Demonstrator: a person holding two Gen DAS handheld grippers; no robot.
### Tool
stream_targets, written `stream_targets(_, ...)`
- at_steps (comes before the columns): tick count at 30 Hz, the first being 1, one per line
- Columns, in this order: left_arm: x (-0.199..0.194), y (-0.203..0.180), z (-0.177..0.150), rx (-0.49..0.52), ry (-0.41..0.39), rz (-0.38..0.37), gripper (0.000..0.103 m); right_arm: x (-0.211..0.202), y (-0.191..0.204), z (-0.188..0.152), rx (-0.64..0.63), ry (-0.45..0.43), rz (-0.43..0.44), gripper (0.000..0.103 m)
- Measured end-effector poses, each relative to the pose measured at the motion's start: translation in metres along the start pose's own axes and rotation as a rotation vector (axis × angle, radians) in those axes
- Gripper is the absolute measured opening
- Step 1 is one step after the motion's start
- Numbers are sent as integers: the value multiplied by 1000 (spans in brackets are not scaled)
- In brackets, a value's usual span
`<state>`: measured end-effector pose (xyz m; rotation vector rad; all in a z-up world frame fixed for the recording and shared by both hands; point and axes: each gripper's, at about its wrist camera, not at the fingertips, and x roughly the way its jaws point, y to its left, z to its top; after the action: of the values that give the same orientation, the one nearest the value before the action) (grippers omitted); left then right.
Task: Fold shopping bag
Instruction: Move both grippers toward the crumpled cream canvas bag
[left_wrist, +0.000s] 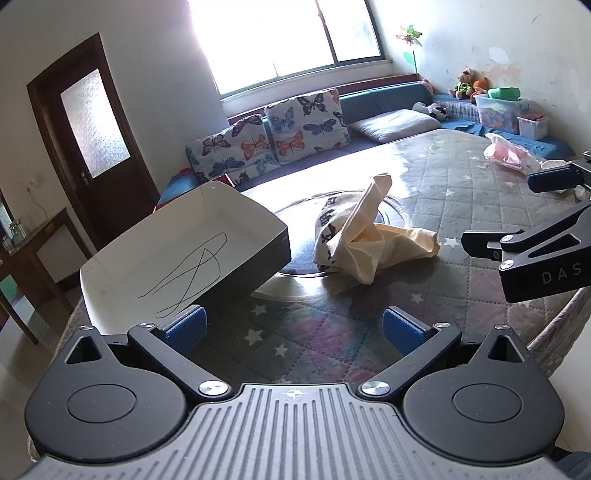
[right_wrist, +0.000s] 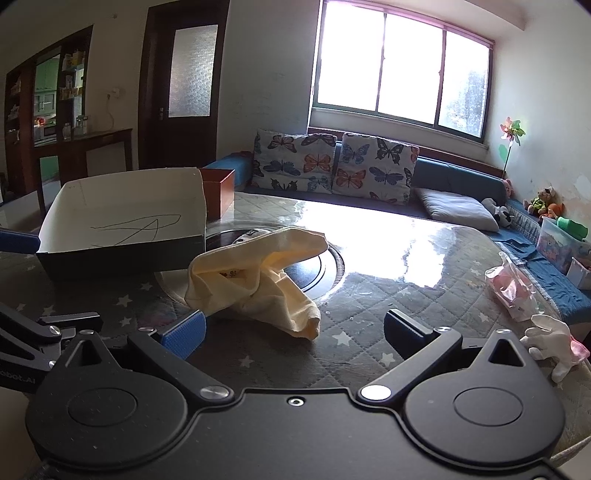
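On the quilted star-print table (left_wrist: 461, 192) in front of you, the cream shopping bag (left_wrist: 364, 236) lies crumpled in a loose heap, partly over the dark round inset (right_wrist: 325, 266) at the table's centre, with one corner of the cloth sticking up. Your left gripper (left_wrist: 293, 328) hovers short of it, jaws spread wide and holding nothing; its blue pads (left_wrist: 402, 330) frame only bare quilt. Your right gripper (right_wrist: 293, 328) is likewise wide open and empty, with the bag's nearest fold just ahead of its left finger and not between the two.

To the left of the bag sits an open white cardboard box (left_wrist: 173, 258) with a black outer wall and pen scribbles on its floor; it stands close beside the bag, its corner reaching over the round inset. A smaller red-brown box (right_wrist: 219, 195) stands behind it. On your right side of the table lie a pink plastic packet (right_wrist: 513, 286) and a small white soft toy (right_wrist: 554, 339) near the edge, well apart from the bag. Behind the table runs a blue bench with butterfly cushions (right_wrist: 336, 166) beneath a bright window (right_wrist: 399, 62).
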<state>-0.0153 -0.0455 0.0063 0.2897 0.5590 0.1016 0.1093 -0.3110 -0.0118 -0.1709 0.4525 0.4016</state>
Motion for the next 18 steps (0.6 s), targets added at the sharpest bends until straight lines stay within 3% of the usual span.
stream_targets(18,17,3,3,-41,31,-43,103,17,-5,-5,1,72,13,103)
